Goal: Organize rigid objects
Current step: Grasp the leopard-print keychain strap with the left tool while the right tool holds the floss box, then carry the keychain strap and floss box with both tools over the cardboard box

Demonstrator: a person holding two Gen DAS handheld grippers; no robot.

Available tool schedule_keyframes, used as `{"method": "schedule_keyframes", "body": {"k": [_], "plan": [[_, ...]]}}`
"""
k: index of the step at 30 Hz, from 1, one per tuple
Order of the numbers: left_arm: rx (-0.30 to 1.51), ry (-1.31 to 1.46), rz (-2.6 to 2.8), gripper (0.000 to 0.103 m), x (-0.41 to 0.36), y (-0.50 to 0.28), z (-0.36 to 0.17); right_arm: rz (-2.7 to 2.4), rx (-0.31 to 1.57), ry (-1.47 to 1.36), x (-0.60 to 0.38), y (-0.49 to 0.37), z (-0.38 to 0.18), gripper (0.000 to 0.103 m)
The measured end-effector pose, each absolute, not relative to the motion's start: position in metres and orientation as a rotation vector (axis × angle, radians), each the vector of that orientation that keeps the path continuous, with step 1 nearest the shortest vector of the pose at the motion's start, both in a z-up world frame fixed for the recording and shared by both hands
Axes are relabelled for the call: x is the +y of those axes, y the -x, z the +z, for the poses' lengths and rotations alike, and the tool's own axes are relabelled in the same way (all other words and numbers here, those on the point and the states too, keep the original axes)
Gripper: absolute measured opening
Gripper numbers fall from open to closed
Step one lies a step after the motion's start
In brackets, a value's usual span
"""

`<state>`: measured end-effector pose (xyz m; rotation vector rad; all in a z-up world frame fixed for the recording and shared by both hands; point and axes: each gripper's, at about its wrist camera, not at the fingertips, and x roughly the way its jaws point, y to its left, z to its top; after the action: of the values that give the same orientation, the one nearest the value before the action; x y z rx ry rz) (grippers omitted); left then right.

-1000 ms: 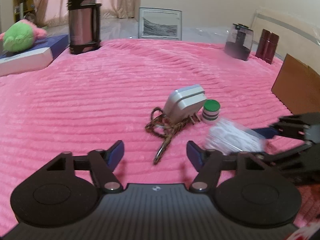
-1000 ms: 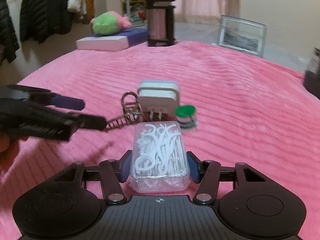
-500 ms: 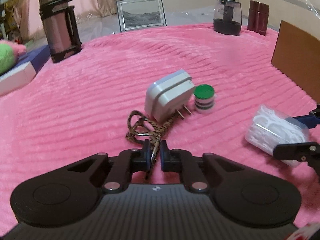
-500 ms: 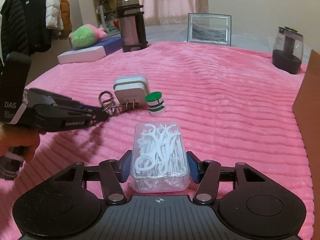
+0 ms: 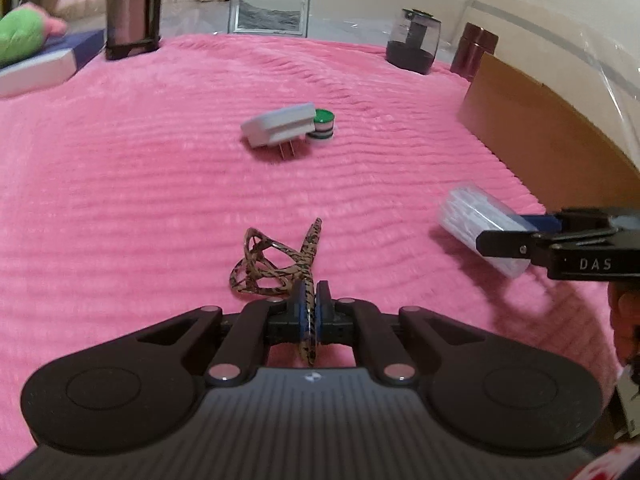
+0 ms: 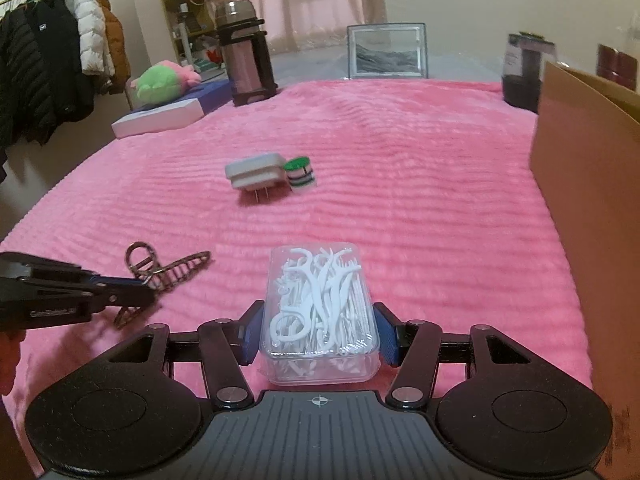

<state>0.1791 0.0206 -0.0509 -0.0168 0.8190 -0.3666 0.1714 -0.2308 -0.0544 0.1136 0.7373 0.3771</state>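
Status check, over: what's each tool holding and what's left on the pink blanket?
Left tool shut on patterned hair clip. Right tool shut on clear floss-pick box. Plug adapter and green-capped jar remain on blanket. Path clear.

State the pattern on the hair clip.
Brown-and-black leopard print on the hair clip, clearest in the left wrist view.

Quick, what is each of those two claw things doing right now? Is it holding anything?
Left gripper: closed on the brown patterned hair clip.
Right gripper: closed on the clear box of floss picks.
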Motion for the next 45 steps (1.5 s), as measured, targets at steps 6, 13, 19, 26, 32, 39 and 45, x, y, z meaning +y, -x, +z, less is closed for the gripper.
{"method": "schedule_keyframes", "body": {"k": [6, 13, 19, 26, 32, 39, 45], "plan": [[0.781, 0.093, -0.332, 0.020, 0.027, -0.165, -0.043, 0.354, 0.750, -0.138, -0.240, -0.155, -0.055, 0.053], [0.741, 0.087, -0.222, 0.039, 0.040, -0.175, -0.041, 0.348, 0.745, -0.140, -0.241, -0.152, -0.053, 0.053], [0.735, -0.009, -0.239, 0.051, 0.023, -0.183, -0.050, 0.355, 0.749, -0.136, -0.238, -0.156, -0.057, 0.053], [0.732, -0.168, -0.217, 0.042, 0.003, -0.187, -0.060, 0.354, 0.757, -0.134, -0.235, -0.159, -0.059, 0.053], [0.747, -0.195, -0.236, 0.033, -0.001, -0.188, -0.061, 0.356, 0.761, -0.134, -0.234, -0.160, -0.061, 0.053], [0.762, -0.140, -0.237, 0.033, 0.003, -0.179, -0.052, 0.355, 0.746, -0.140, -0.237, -0.155, -0.055, 0.053], [0.754, -0.098, -0.245, 0.033, 0.002, -0.162, -0.036, 0.358, 0.717, -0.144, -0.240, -0.144, -0.042, 0.053]]}}
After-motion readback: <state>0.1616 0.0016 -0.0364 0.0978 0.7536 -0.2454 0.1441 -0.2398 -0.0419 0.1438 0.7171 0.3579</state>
